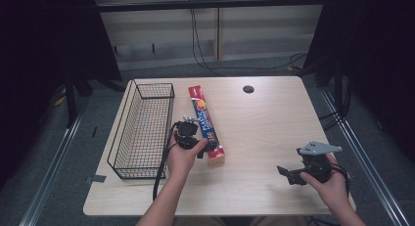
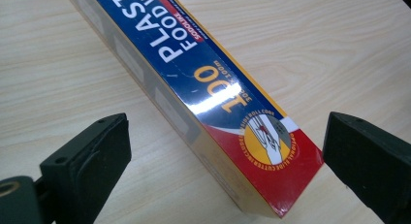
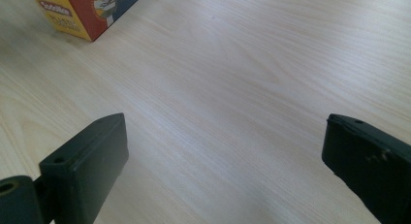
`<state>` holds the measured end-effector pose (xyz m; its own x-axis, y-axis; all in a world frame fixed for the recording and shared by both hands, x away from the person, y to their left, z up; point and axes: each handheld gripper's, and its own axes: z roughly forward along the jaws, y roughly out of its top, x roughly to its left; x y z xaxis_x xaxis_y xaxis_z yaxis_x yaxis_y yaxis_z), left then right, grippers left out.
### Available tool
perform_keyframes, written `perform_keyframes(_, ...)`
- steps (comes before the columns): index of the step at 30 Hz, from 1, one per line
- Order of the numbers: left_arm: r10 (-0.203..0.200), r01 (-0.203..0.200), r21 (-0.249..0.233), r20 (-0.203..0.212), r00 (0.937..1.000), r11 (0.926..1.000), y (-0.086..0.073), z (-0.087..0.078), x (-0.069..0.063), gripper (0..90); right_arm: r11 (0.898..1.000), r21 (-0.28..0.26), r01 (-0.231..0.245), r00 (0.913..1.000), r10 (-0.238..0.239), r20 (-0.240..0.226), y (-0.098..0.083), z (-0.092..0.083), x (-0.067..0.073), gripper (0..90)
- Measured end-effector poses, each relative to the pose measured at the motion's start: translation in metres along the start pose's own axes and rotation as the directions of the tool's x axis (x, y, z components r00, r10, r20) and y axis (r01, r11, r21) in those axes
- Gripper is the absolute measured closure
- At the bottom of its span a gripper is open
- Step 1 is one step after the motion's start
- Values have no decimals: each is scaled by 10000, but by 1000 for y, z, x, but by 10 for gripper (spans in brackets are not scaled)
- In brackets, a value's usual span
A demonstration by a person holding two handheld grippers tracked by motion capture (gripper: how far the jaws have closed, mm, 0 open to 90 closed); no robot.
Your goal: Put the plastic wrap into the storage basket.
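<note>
**One box, one basket, two grippers**

High view: one box (image 1: 206,123) is seen lying near the table (image 1: 264,118) middle, just beside one wire basket (image 1: 142,130) at the left edge. The left gripper (image 1: 188,133) is held over the box's near end; the right gripper (image 1: 293,174) is held near the right front corner.

Left gripper view: the jaws are spread wide, the box's near end between them, untouched.

Right gripper view: the jaws are released over bare table; the box's end face is shown.
</note>
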<state>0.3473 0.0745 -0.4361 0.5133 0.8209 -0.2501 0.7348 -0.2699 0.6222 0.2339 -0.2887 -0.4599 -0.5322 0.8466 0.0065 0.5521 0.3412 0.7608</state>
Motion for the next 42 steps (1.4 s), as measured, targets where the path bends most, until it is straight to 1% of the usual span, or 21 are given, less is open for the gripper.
perform_keyframes(7, -335, 335, -108, -83, 9994, 9994, 8, 4, -7, 23, 9999, -113, 76, 10000, -76, -51, 4, 4, -1, 27)
perform_keyframes(8, -277, 276, -57, -137, 9995, 9996, 9, 5, -7, 21, 9998, -161, 94, 9999, -95, -41, 5, 4, -1, 27)
perform_keyframes(10, -506, 504, -140, -137, 9986, 9986, 13, 8, -8, 19, 9998, -186, 36, 9999, -38, -109, 6, 5, -2, 27)
perform_keyframes(11, -506, 504, -140, -137, 9986, 9986, 13, 8, -8, 19, 9998, -187, 28, 9999, -30, -97, 7, 6, -2, 28)
perform_keyframes(12, -721, 718, -225, -143, 9973, 9972, 15, 12, -7, 18, 9998, -191, 12, 9999, -14, -130, 7, 6, -2, 28)
perform_keyframes(13, -721, 718, -225, -143, 9973, 9972, 15, 12, -7, 18, 9998, -191, 12, 9999, -14, -130, 7, 6, -2, 28)
perform_keyframes(16, -1085, 1069, -338, -515, 9928, 9937, 20, 18, -3, 18, 9997, -244, 84, 9999, -87, -117, 10, 8, -1, 30)
perform_keyframes(19, -1295, 1272, -388, -670, 9893, 9911, 25, 20, -2, 18, 9997, -200, 154, 9998, -157, -122, 11, 10, 0, 32)
perform_keyframes(23, -1357, 1313, -473, -1064, 9850, 9902, 31, 22, -1, 24, 9996, -155, 227, 9997, -228, -93, 12, 11, 1, 33)
perform_keyframes(24, -1506, 1442, -649, -1078, 9827, 9874, 32, 24, -1, 28, 9996, -172, 207, 9998, -208, -62, 12, 11, 2, 33)
perform_keyframes(25, -1506, 1442, -649, -1078, 9827, 9874, 32, 24, -1, 35, 9996, -172, 207, 9998, -208, -62, 12, 11, 2, 33)
perform_keyframes(26, -1689, 1609, -734, -1195, 9784, 9842, 33, 27, 1, 38, 9996, -199, 185, 9998, -187, -113, 13, 11, 2, 35)
perform_keyframes(30, -1783, 1693, -744, -1390, 9741, 9828, 34, 33, 5, 45, 9996, -153, 246, 9997, -248, -91, 13, 12, 2, 37)
perform_keyframes(31, -1938, 1832, -841, -1426, 9706, 9795, 35, 36, 7, 51, 9994, -82, 327, 9994, -327, -58, 13, 12, 3, 38)
perform_keyframes(33, -2022, 1906, -850, -1607, 9661, 9780, 36, 38, 10, 57, 9994, -84, 344, 9994, -345, -64, 12, 12, 3, 38)
perform_keyframes(34, -2149, 2022, -887, -1726, 9612, 9753, 36, 40, 12, 63, 9994, -101, 334, 9994, -335, -40, 12, 12, 3, 39)
perform_keyframes(36, -2168, 2055, -820, -1702, 9613, 9752, 37, 44, 14, 64, 9996, -156, 216, 9996, -218, -159, 12, 11, 3, 40)
perform_keyframes(38, -2257, 2127, -897, -1762, 9581, 9730, 38, 47, 16, 70, 9996, -191, 192, 9996, -195, -183, 12, 10, 4, 40)
perform_keyframes(39, -2224, 2098, -875, -1764, 9589, 9738, 38, 49, 16, 76, 9996, -194, 201, 9997, -204, -163, 12, 10, 4, 40)
perform_keyframes(40, -2355, 2212, -953, -1810, 9549, 9705, 38, 52, 17, 87, 9995, -210, 222, 9996, -226, -147, 12, 10, 4, 40)
perform_keyframes(42, -2344, 2214, -869, -1913, 9531, 9713, 39, 55, 18, 91, 9997, -156, 214, 9997, -215, -100, 12, 10, 3, 41)
